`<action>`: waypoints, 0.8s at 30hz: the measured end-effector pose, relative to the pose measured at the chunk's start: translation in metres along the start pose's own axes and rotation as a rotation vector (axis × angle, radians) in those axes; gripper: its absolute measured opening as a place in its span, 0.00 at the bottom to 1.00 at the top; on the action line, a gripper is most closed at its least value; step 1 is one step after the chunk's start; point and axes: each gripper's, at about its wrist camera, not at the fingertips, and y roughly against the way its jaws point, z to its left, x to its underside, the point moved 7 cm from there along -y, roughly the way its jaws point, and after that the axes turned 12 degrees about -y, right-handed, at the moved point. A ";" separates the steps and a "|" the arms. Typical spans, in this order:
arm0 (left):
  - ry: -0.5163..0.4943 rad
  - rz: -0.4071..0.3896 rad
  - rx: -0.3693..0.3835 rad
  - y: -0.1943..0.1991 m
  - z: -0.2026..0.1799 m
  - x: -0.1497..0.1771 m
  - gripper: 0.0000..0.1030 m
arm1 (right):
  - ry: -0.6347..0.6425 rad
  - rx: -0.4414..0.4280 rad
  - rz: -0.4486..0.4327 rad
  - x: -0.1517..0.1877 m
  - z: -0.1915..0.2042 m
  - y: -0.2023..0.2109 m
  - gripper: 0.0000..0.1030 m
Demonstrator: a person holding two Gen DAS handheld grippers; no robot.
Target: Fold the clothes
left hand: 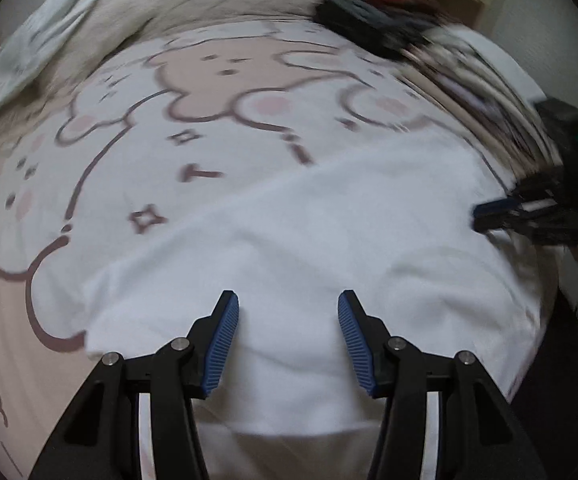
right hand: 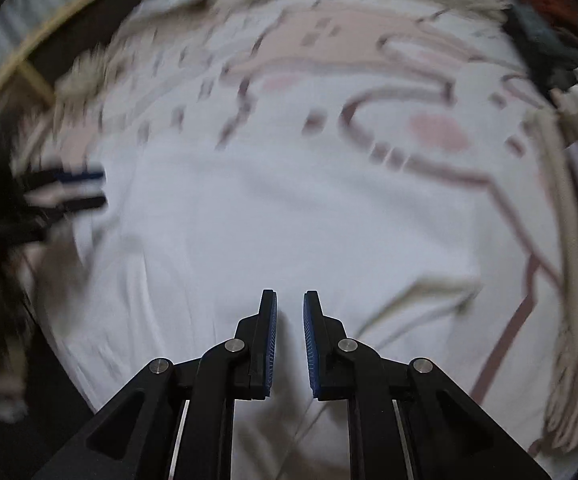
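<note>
White cotton-like garment [left hand: 297, 240], spread fairly flat on cartoon-print bedsheet [left hand: 137, 148], lying toward near edge of bed, presumably laid out so as to be folded; shallow wrinkles across middle; left edge overlapping pink printed area of sheet; exact cut of garment not discernible through motion blur; left gripper [left hand: 288, 300], jaws released wide, nothing between blue ribbed pads [left hand: 225, 340], poised just above near portion of garment, cloth showing directly under and between jaws, contact not determinable; right gripper [right hand: 290, 300], jaws narrowly parted, not clenched, nothing gripped, likewise over near part of garment, toward its right side; also seen from left wrist view at far right of garment, close to its right edge; placement of the two suggesting a paired pick-up along near hem, judged only; pile of mixed clothes [left hand: 381, 12], dark and red, at far right of bed; pale bedding [left hand: 45, 36] bunched at far left
</note>
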 end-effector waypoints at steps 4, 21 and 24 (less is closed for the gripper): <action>-0.034 0.002 0.005 0.020 -0.017 0.022 0.50 | -0.018 -0.009 -0.058 0.018 0.002 0.012 0.13; -0.225 0.007 -0.152 0.078 -0.071 0.107 0.50 | 0.634 0.215 -0.283 0.104 0.146 0.008 0.13; -0.351 -0.005 -0.221 0.074 -0.085 0.105 0.48 | 0.627 0.204 -0.251 0.107 0.148 0.002 0.13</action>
